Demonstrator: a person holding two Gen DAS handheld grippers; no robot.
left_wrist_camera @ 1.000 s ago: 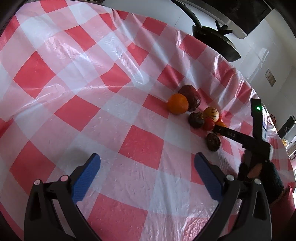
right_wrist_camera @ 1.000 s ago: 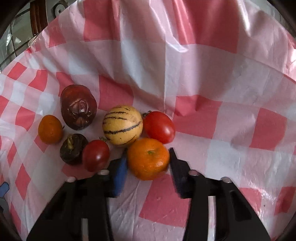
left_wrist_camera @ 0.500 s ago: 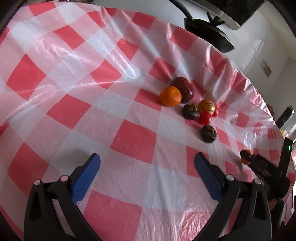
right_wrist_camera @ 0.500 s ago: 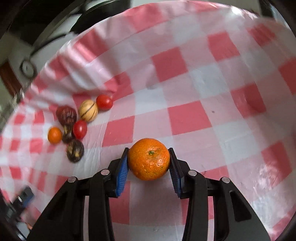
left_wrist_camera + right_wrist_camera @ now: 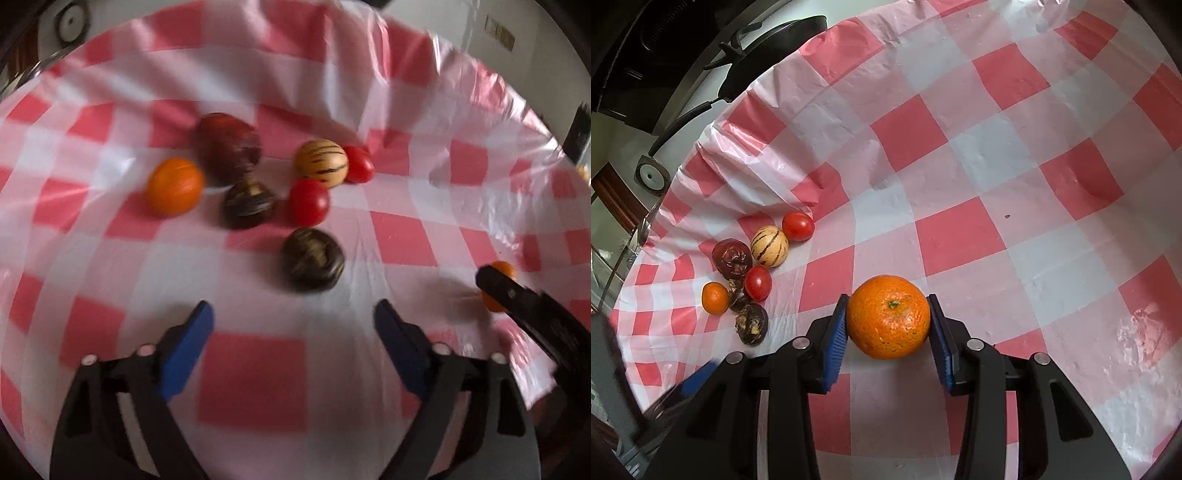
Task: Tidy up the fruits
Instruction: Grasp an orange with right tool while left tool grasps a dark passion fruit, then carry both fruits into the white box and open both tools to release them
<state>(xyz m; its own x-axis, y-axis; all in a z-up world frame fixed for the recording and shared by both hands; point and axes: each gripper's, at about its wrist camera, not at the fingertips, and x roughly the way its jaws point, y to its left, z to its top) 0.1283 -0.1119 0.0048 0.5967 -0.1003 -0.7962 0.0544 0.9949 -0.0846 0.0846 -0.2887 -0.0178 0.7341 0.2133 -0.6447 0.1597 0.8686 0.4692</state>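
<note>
Home kitchen: checked tablecloth [image 5: 960, 122], black frying pan [image 5: 768, 48] (w/ stove behind).

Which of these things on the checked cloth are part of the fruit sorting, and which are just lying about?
Part of the job:
- big orange, clamped in the right tool
- small orange
- two red tomatoes
- striped yellow fruit
- dark red fruit
- two dark brown fruits
- left tool, nothing between its pads

Just lying about:
- black pan
- checked tablecloth
</note>
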